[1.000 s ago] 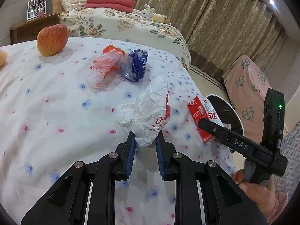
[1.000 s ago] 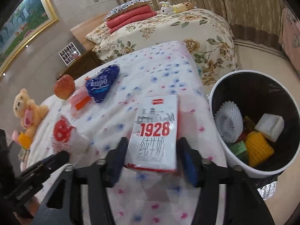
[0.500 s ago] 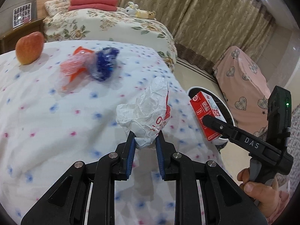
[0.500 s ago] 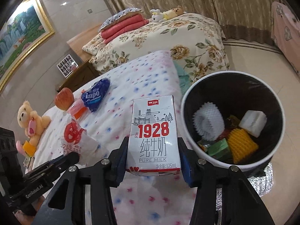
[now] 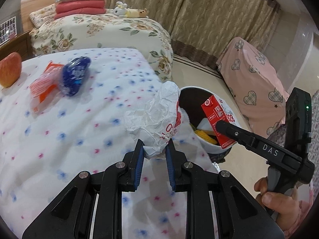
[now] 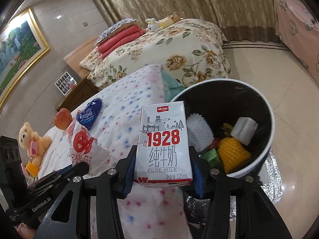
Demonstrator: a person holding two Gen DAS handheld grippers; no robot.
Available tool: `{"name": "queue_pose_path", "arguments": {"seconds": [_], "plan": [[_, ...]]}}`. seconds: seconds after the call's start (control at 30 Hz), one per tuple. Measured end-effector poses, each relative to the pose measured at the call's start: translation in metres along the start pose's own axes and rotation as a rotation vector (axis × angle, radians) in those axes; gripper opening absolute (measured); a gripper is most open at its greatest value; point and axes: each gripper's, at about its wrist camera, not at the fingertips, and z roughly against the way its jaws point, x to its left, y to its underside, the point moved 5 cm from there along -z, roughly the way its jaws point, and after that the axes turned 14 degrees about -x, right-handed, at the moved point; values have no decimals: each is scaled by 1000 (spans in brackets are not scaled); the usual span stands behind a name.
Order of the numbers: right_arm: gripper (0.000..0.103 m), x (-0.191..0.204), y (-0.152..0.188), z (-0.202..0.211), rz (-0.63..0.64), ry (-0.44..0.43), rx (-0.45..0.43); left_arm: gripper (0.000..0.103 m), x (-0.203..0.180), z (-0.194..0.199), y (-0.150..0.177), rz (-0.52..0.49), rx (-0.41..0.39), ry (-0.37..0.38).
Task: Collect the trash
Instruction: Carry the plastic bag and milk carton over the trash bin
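Observation:
My left gripper [image 5: 153, 153] is shut on a crumpled white paper bag [image 5: 153, 119] with red print, held above the flowered bed cover near its right edge. My right gripper [image 6: 163, 171] is shut on a white and red "1928" milk carton [image 6: 163, 143], held upright at the near rim of the round trash bin [image 6: 267, 111]. In the left wrist view the carton [image 5: 216, 119] hangs over the bin [image 5: 191, 91]. The bin holds white foam, a yellow net and green scraps. A blue wrapper [image 5: 74, 75] and an orange wrapper [image 5: 43, 81] lie on the bed cover.
An apple [image 5: 10, 69] sits at the bed's far left. A teddy bear [image 6: 32, 139] lies on the bed cover's left side. A second bed [image 5: 103, 31] with pillows stands behind. A pink heart-patterned cover [image 5: 253, 79] drapes something right of the bin, on tiled floor.
Both grippers have moved right toward the bin with their loads. The milk carton has gone from above the bed cover to the bin's rim. The paper bag is now beside the bin.

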Motion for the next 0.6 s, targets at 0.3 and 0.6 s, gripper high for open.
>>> {"name": "queue_pose_path", "arguments": {"seconds": [0.3,0.6], "plan": [[49,-20,-9,6,-26,20,-22,20,-26,-11,-5,-41,7,23],[49,-37,-16,12,-46,41,-38,20,-51,-22,-9,-81,14,53]]}}
